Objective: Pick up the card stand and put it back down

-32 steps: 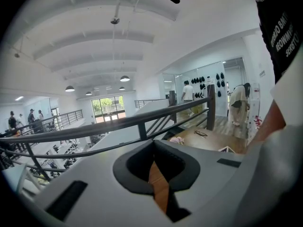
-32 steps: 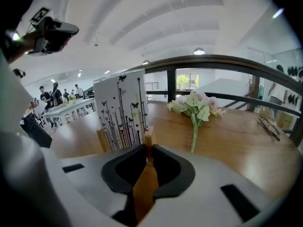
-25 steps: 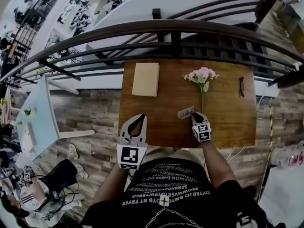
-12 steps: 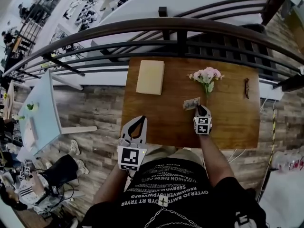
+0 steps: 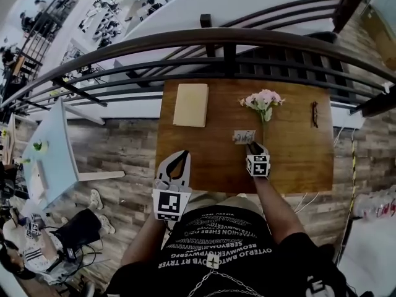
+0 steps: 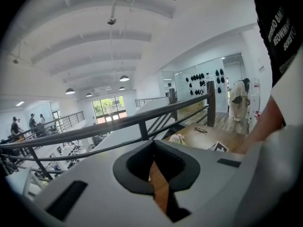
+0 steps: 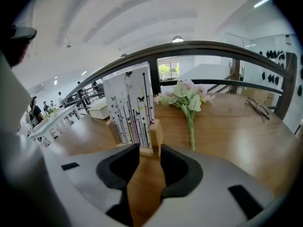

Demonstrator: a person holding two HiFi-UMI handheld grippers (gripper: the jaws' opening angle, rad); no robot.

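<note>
Quick count: one card stand [image 5: 244, 137], one bunch of pink flowers [image 5: 262, 101], one closed tan book [image 5: 190, 104], one pair of glasses [image 5: 315, 113] and two grippers.

It all sits on a brown wooden table [image 5: 297, 159], pushed up against a dark metal railing [image 5: 185, 39] on a mezzanine. There's a plank floor underneath, and desks and people down below.

- **Card stand:** upright around the middle of the table, just left of the flower stem.
- **Book:** by the far left corner.
- **Glasses:** near the right edge.
- **Right gripper** [image 5: 250, 146]: angled down at the stand. Its jaws have just been opening, and they're spread now with the stand's wooden base right at the tips, not pinched.
- **Left gripper** [image 5: 183, 153]: hangs over the near left corner, jaws pressed together on nothing.
</note>
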